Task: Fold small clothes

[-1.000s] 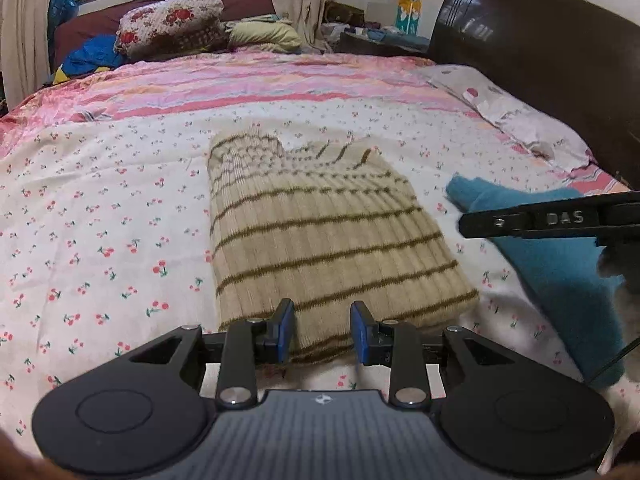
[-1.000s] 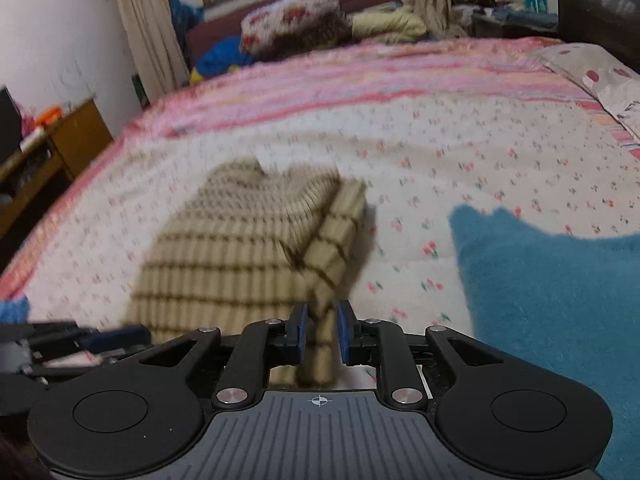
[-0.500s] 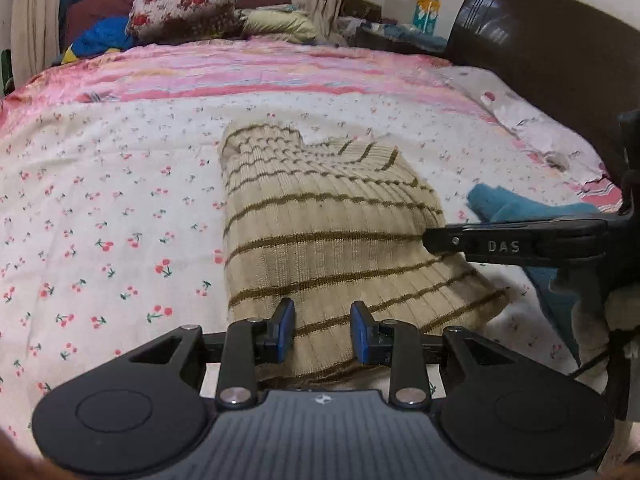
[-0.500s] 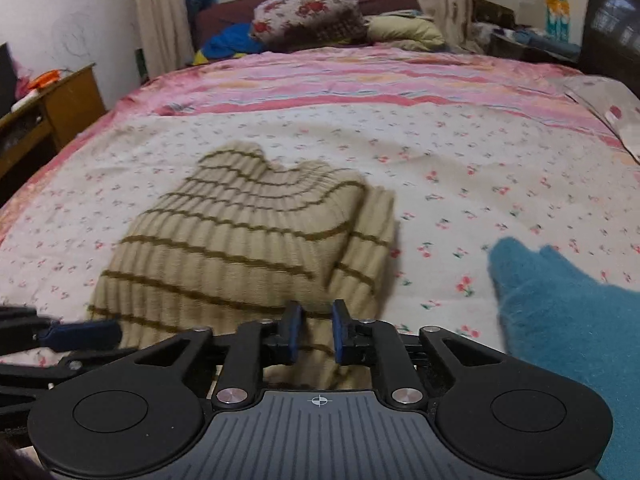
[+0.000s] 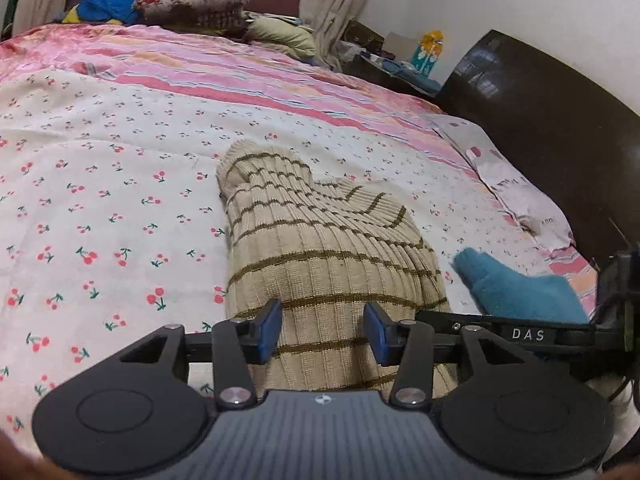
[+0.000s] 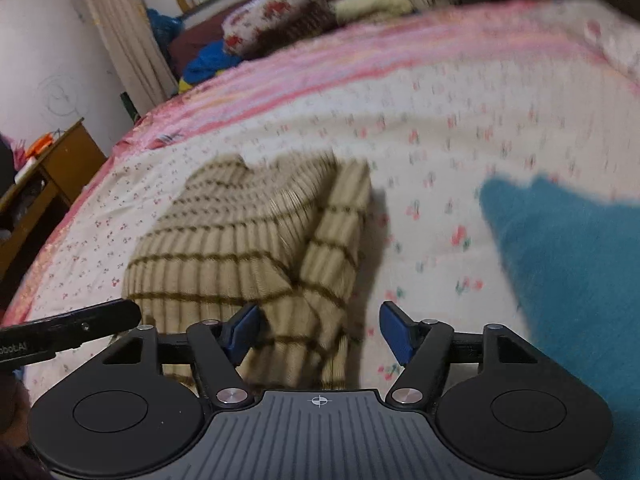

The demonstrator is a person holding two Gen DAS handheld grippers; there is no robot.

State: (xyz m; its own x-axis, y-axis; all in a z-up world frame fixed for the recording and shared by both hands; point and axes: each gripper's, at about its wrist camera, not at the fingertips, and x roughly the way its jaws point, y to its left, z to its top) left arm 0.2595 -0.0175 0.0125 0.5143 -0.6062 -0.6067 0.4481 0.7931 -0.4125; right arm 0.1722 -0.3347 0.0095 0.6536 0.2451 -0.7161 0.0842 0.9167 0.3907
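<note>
Lying folded on the cherry-print sheet (image 5: 100, 208), the ribbed striped sweater (image 5: 320, 264) sits between both spread hand-held grippers (image 5: 322, 330) (image 6: 318, 334).

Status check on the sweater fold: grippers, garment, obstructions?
Left hand-held gripper open, right hand-held gripper open. Striped sweater lies partly folded on the bed, ungripped. Teal garment alongside, not touching.

A beige ribbed sweater (image 5: 320, 248) with thin brown stripes lies folded on the bed (image 5: 100, 208), its right side doubled over (a loose flap). To its right, apart from it, lies a fuzzy teal garment (image 5: 516, 292).
</note>
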